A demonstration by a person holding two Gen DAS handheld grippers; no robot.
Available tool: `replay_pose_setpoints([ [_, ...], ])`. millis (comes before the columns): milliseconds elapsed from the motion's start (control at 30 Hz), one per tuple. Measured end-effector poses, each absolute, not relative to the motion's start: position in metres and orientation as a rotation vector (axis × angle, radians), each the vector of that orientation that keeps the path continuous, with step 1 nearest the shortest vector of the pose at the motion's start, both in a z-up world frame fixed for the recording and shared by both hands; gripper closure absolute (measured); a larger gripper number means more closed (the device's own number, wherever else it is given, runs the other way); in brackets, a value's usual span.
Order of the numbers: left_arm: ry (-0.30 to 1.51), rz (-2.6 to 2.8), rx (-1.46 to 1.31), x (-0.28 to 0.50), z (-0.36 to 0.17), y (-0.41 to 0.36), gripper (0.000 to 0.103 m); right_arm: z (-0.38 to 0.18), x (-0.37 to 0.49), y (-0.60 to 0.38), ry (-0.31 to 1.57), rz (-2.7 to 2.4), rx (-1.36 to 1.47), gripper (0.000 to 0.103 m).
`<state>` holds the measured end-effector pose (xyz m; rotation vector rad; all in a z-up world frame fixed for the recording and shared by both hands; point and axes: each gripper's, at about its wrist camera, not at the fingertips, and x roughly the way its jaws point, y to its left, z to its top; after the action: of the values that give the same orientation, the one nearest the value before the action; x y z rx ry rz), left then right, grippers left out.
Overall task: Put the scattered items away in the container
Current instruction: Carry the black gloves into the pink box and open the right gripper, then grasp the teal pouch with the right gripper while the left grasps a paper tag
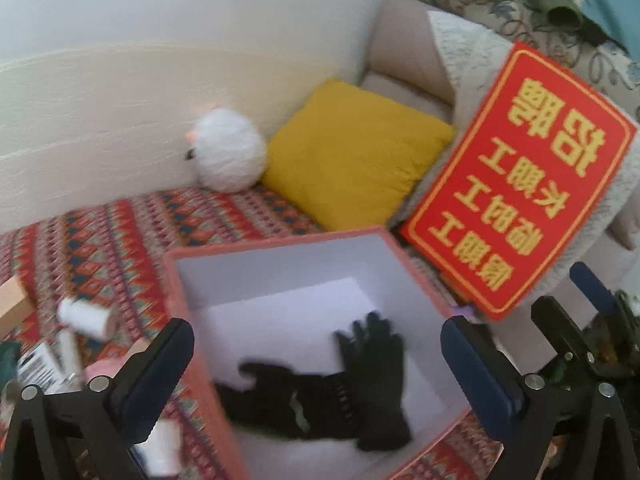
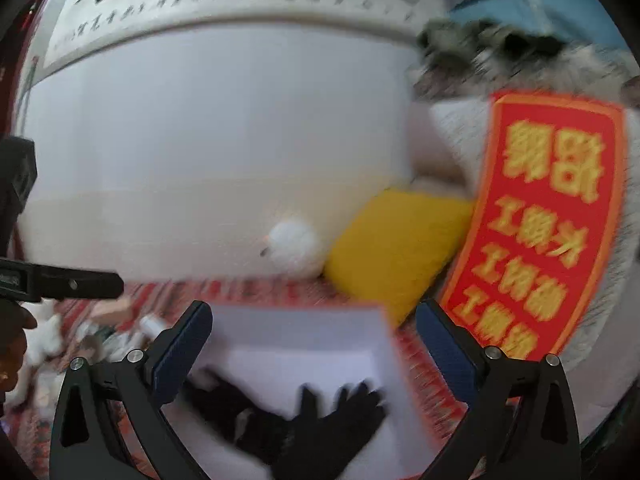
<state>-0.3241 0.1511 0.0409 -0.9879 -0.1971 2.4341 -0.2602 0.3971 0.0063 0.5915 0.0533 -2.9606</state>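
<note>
Currently, both grippers are held spread and empty above the box.
Black gloves [image 1: 320,396] are seen lying inside the pink box [image 1: 416,276]; left gripper [image 1: 316,368] and right gripper [image 2: 314,348] grasp nothing.

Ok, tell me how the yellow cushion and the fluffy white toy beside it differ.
The yellow cushion is square and flat-sided with a smooth fabric; the white toy is round and fluffy. The cushion looks clearly larger than the toy. The cushion leans tilted, propped on one corner toward the red sign, while the toy sits against the wall. Both rest on the patterned cover, outside the box.
</note>
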Motion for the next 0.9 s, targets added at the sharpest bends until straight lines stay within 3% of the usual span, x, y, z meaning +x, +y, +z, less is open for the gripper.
replay_pose_setpoints([
  [133,-0.271,2.468,-1.050,-0.300,0.025,0.105,0.002,-0.062,-0.306,0.328,0.112,-2.560,1.042,0.000],
  [300,-0.288,2.531,-1.110,-0.255,0.009,0.048,0.002,-0.142,-0.313,0.276,0.066,-1.963,1.338,0.000],
  [400,-0.306,2.558,-1.125,-0.228,0.004,0.020,0.002,-0.162,-0.288,0.254,0.276,-1.998,1.366,0.000],
  [700,-0.390,2.602,-1.124,-0.161,-0.001,-0.037,0.002,-0.158,-0.212,0.227,0.088,-1.898,1.424,0.000],
  [800,-0.398,2.632,-1.112,-0.145,-0.001,-0.053,0.002,-0.146,-0.185,0.210,0.138,-2.027,1.338,0.000],
  [900,-0.419,2.709,-1.089,-0.125,0.003,-0.079,0.002,-0.104,-0.157,0.205,0.259,-2.382,1.073,0.000],
])
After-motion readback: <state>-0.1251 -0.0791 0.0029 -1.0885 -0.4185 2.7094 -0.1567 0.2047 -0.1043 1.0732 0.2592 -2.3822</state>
